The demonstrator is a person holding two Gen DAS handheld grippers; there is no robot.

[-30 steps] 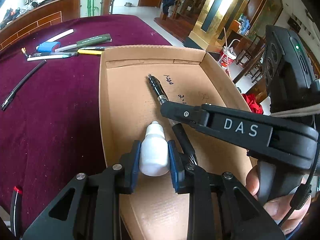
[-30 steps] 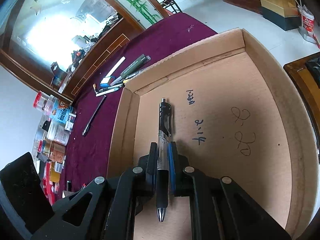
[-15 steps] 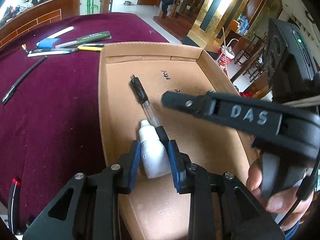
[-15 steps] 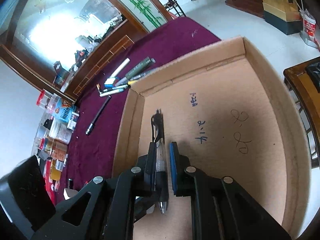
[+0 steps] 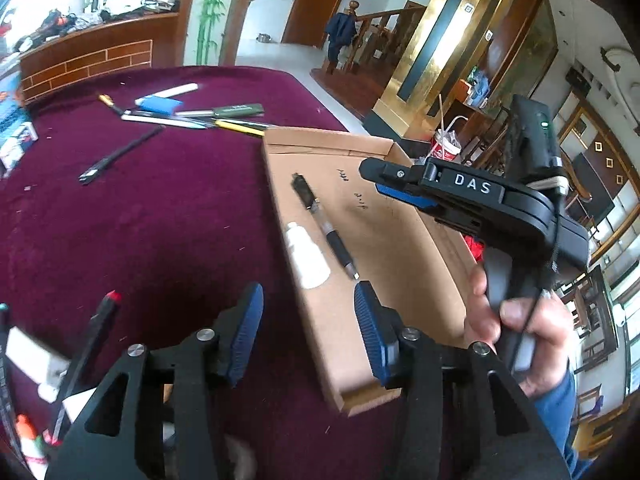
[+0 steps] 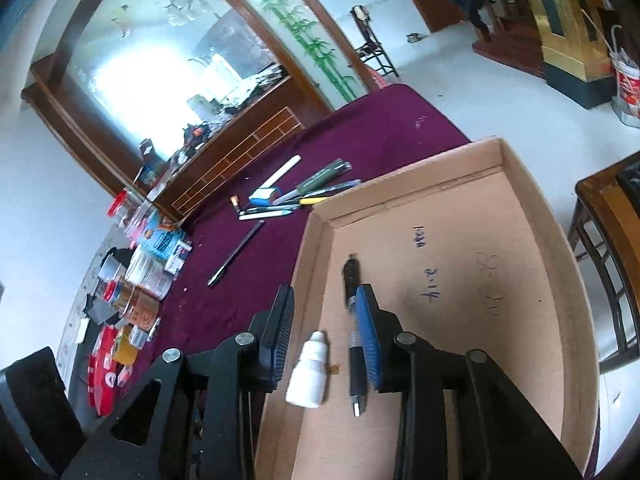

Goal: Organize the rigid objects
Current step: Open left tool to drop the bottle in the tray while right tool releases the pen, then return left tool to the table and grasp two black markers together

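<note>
Both tools are letting go. My left tool [image 5: 308, 330] has its jaws opening with nothing between them, hanging over the near corner of the cardboard box [image 5: 404, 264]. My right tool [image 6: 324, 332] is opening too; the white dropper bottle [image 6: 309, 372] and the black gel pen [image 6: 353, 332] lie on the box floor beneath its gap, side by side near the left wall, neither pressed by a pad.

I judge the risk to be the right blue pad [image 6: 368, 336], which sits just over the pen: a sideways pull could drag the pen or roll it into the bottle. Lifting either tool low past the box wall could also shove the light box across the maroon worktop [image 5: 160, 208], where more pens [image 5: 192, 114] wait.
</note>
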